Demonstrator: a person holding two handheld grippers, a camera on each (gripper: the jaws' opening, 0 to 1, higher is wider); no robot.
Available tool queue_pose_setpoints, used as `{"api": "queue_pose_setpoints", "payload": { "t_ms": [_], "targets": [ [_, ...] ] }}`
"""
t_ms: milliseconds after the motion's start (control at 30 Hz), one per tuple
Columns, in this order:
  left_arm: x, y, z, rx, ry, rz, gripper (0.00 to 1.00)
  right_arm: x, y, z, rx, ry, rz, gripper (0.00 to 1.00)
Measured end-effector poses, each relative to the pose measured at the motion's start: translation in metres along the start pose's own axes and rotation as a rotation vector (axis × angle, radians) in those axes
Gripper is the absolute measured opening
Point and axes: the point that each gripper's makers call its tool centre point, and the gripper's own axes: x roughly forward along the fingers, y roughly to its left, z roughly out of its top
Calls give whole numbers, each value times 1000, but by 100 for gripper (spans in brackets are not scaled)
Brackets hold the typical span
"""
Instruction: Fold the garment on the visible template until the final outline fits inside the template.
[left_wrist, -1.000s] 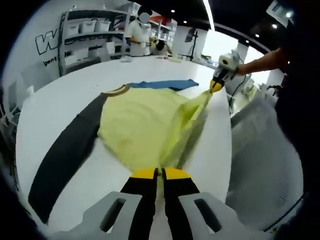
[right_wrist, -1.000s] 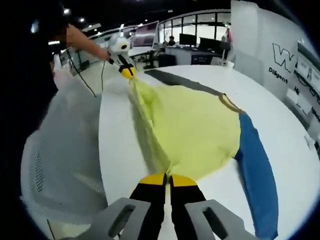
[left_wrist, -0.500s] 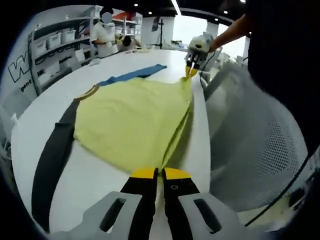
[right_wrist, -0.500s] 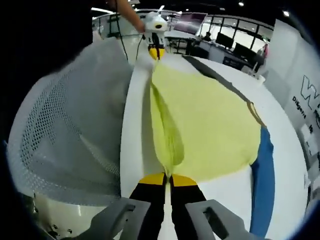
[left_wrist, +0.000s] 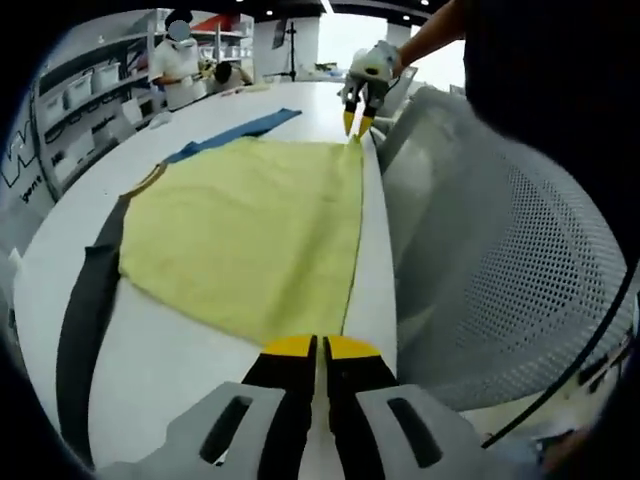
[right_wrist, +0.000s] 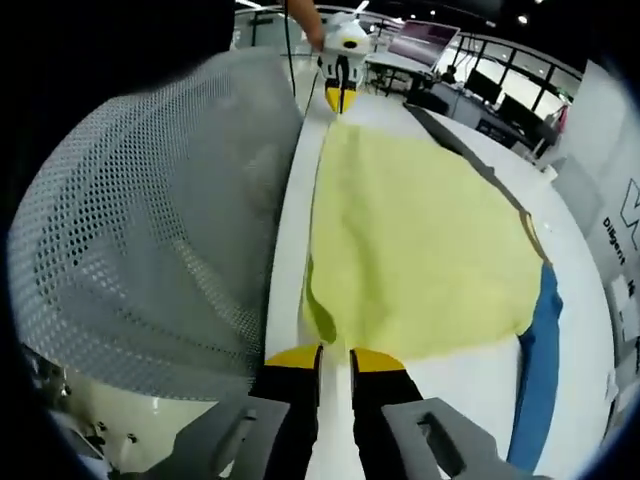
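Honestly, the yellow shirt (left_wrist: 240, 225) with one black sleeve (left_wrist: 85, 330) and one blue sleeve (right_wrist: 535, 375) looks like thin, floppy, lightweight fabric, lying spread flat on the white counter (left_wrist: 160, 385) with its hem along the edge next to the mesh chair back (right_wrist: 140, 220). The left gripper (left_wrist: 318, 347) is pressed together pinching the hem corner at 6 o'clock in its view, while the right gripper (right_wrist: 335, 358) sits slightly spread, so I'd say it's let go. I'd grab it at corners or hem, since the middle would just sag and bunch.
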Motion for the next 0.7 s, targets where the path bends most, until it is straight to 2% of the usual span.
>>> {"api": "queue_pose_setpoints", "payload": {
  "t_ms": [67,267,400,700],
  "targets": [
    [-2,2,1,-2,-6,9,6,-1,0,2,13,-17,-2,5],
    [-7,21,17,-45,-65,71,13,-5,-6,14,31,-70,-6,6],
    [-1,28,22,-52,-72,84,13,-6,-14,18,49,-78,-22,7],
    [14,33,30,-42,-75,98,14,8,-38,22,170,-88,-72,11]
  ]
}}
